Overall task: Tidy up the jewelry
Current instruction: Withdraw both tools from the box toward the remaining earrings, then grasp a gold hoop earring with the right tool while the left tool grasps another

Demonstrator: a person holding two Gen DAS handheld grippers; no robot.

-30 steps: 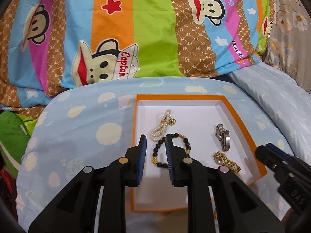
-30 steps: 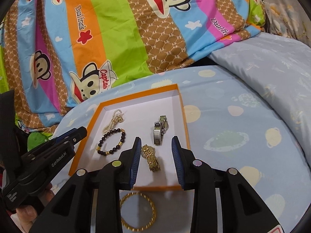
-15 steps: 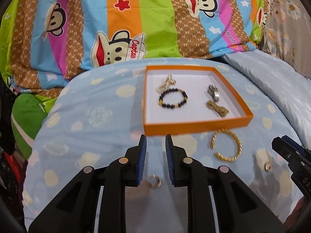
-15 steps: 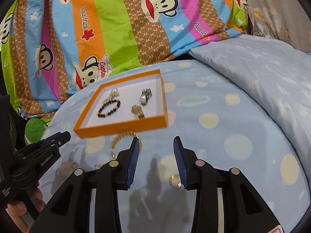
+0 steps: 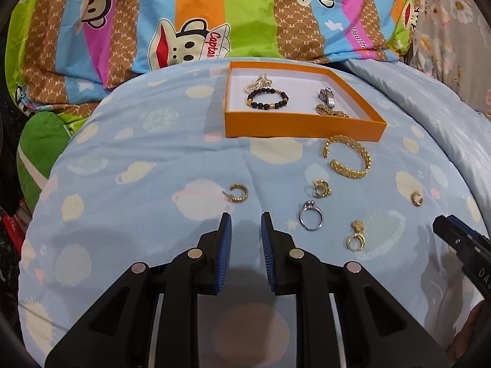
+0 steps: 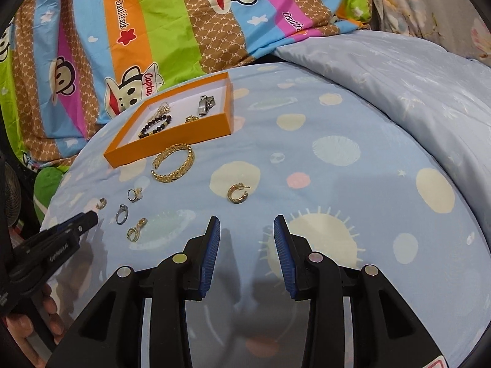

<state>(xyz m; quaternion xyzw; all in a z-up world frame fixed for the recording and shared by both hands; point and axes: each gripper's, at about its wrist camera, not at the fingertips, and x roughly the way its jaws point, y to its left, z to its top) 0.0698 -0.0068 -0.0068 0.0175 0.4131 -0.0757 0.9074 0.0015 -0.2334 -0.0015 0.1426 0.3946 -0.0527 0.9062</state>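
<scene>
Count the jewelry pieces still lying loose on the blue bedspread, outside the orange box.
6. Gold bangle just before the orange box; gold hoop earring left; knotted gold ring, silver ring and gold charm ring clustered centre; small gold earring far right.

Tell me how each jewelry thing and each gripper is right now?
Orange box: open, no lid.
Black bead bracelet: inside box, flat.
Silver watch: inside box.
Gold bangle: on the blue sheet, outside box.
Silver ring: on sheet.
Gold hoop earring: on sheet.
Left gripper: fingers slightly apart, empty.
Right gripper: fingers apart, empty.
</scene>
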